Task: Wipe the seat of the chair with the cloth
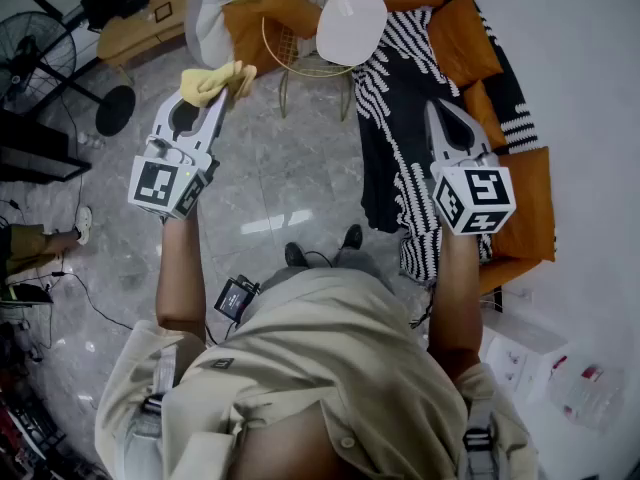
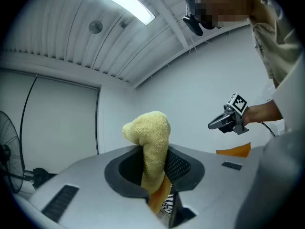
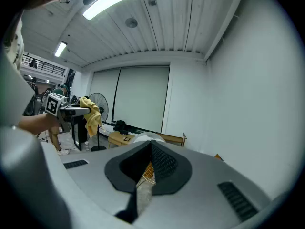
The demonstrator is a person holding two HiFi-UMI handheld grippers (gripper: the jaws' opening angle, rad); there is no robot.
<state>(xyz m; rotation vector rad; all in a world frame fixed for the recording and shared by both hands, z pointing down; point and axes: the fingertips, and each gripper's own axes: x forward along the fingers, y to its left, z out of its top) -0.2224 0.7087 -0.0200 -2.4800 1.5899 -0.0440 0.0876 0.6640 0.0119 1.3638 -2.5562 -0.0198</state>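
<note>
In the head view my left gripper (image 1: 216,96) is shut on a yellow cloth (image 1: 225,76), whose bunched end sticks out past the fingertips. The chair has a round white seat (image 1: 351,25) on a gold wire frame (image 1: 287,40), and it stands just beyond and to the right of the cloth. My right gripper (image 1: 441,114) hangs shut and empty over a striped blanket (image 1: 397,118). In the left gripper view the cloth (image 2: 151,137) stands up between the jaws. In the right gripper view the jaws (image 3: 149,150) meet with nothing in them, and the left gripper (image 3: 71,109) with the cloth (image 3: 90,112) shows at far left.
An orange sofa (image 1: 522,200) runs along the right wall under the blanket. A floor fan (image 1: 32,56) and a low wooden table (image 1: 138,30) stand at the upper left. A white cover (image 1: 212,0) lies behind the chair. Cables trail over the grey marble floor (image 1: 262,183).
</note>
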